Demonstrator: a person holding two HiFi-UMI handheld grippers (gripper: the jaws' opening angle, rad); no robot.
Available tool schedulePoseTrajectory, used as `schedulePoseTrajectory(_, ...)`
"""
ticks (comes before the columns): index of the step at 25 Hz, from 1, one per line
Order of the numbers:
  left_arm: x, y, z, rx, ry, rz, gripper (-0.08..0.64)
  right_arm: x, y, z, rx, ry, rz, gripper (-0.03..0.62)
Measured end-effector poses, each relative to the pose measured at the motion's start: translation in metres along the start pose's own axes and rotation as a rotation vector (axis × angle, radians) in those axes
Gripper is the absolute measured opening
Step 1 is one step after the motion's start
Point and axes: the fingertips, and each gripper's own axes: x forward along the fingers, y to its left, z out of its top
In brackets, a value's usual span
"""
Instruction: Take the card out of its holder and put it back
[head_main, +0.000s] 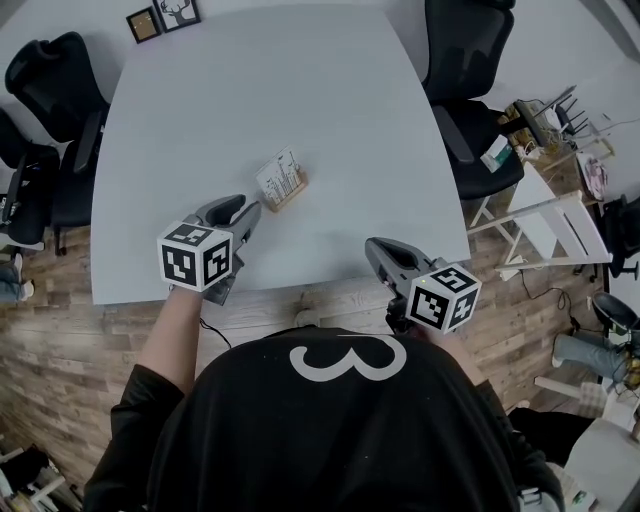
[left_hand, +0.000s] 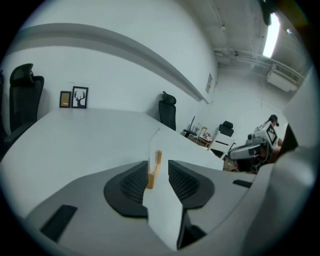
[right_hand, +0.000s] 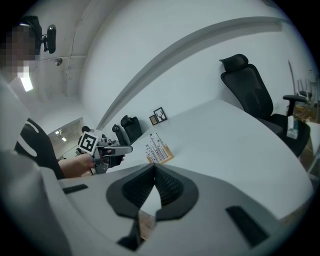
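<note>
A white card (head_main: 278, 173) printed with small marks stands upright in a low wooden holder (head_main: 290, 192) near the middle of the white table (head_main: 250, 90). My left gripper (head_main: 250, 211) lies just short of it to the near left, open, and nothing is between its jaws. In the left gripper view the holder (left_hand: 151, 178) shows edge-on in the gap of the left gripper (left_hand: 159, 168). My right gripper (head_main: 373, 246) hovers at the table's near edge, shut and empty, well right of the card. From the right gripper (right_hand: 153, 168) the card (right_hand: 156, 146) and left gripper (right_hand: 125, 148) are visible.
Two small picture frames (head_main: 161, 17) stand at the table's far left corner. Black office chairs (head_main: 55, 120) flank the left side, and another (head_main: 470, 90) is at the right. A white folding stand (head_main: 550, 225) and clutter sit on the wooden floor at the right.
</note>
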Motion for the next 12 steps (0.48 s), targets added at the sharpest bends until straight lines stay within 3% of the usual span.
schedulePoseTrajectory(4, -0.029, -0.044, 0.002, -0.074, -0.056, -0.072, 0.118, -0.018, 0.012, -0.001, -0.027, -0.027, 0.032, 0.009)
schedulePoseTrajectory(12, -0.080, -0.164, 0.006, -0.075, -0.158, -0.240, 0.037, -0.079, 0.057, -0.007, -0.082, -0.075, 0.128, 0.009)
